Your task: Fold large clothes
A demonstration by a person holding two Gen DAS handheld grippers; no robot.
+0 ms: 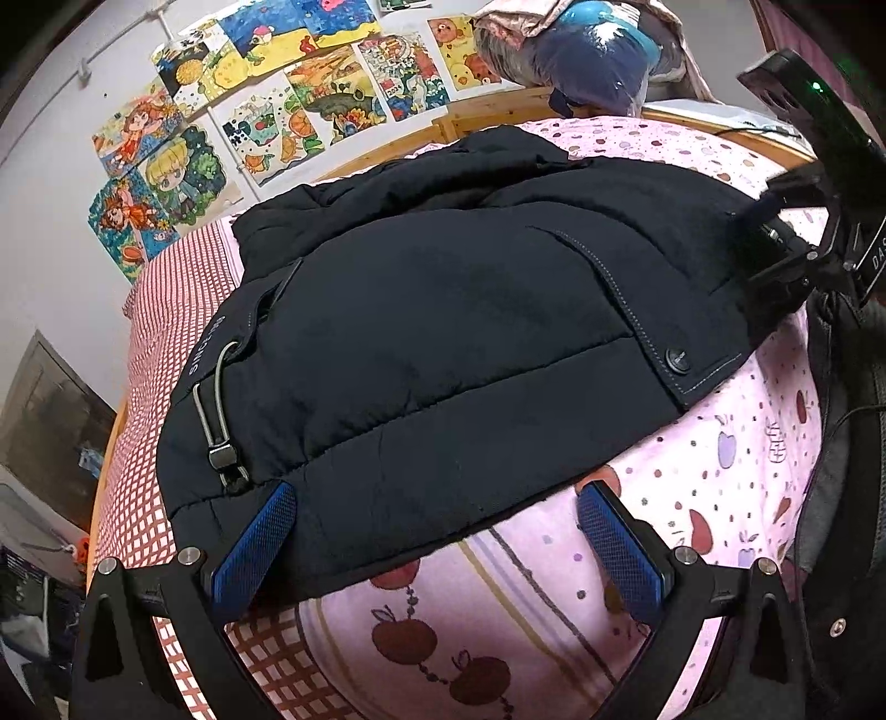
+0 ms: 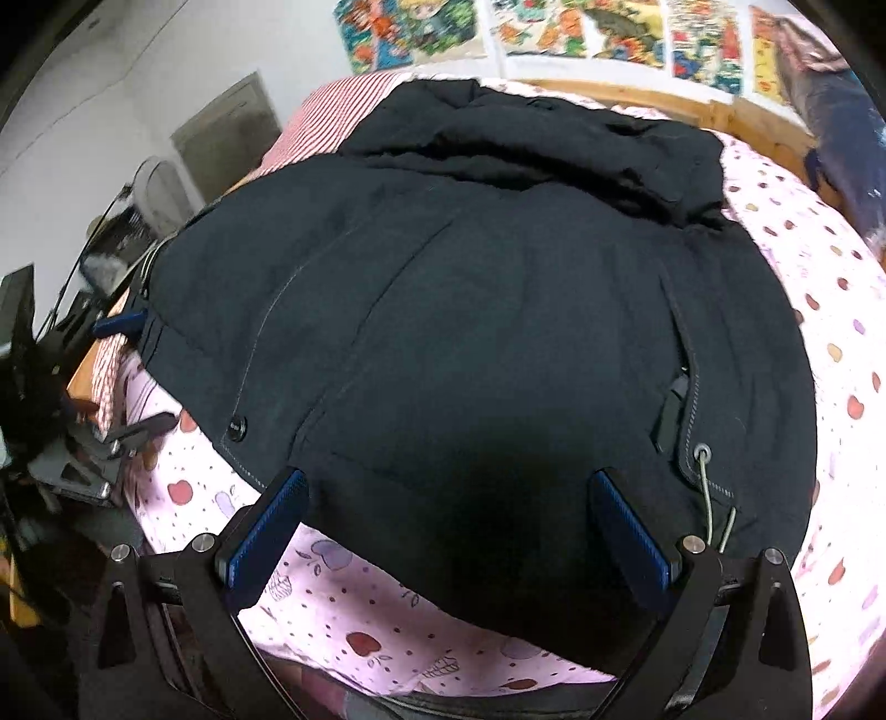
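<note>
A black padded jacket (image 1: 443,310) lies spread on a pink apple-print bed sheet (image 1: 720,443), hem toward me. My left gripper (image 1: 437,498) stands open, and its blue pads (image 1: 266,548) straddle the hem's left part beside a drawcord toggle (image 1: 221,443). My right gripper (image 1: 761,243) shows at the jacket's right edge. In the right wrist view the jacket (image 2: 470,304) fills the middle. There the right gripper (image 2: 448,482) is open over the hem, near a drawcord (image 2: 714,498). The left gripper (image 2: 133,374) is at the jacket's left edge.
A red checked sheet (image 1: 166,310) covers the bed's left side. A wooden bed frame (image 1: 487,111) runs along the wall with several colourful drawings (image 1: 266,99). Bagged bundles (image 1: 587,50) sit at the far right corner. Furniture and clutter (image 2: 111,232) stand left of the bed.
</note>
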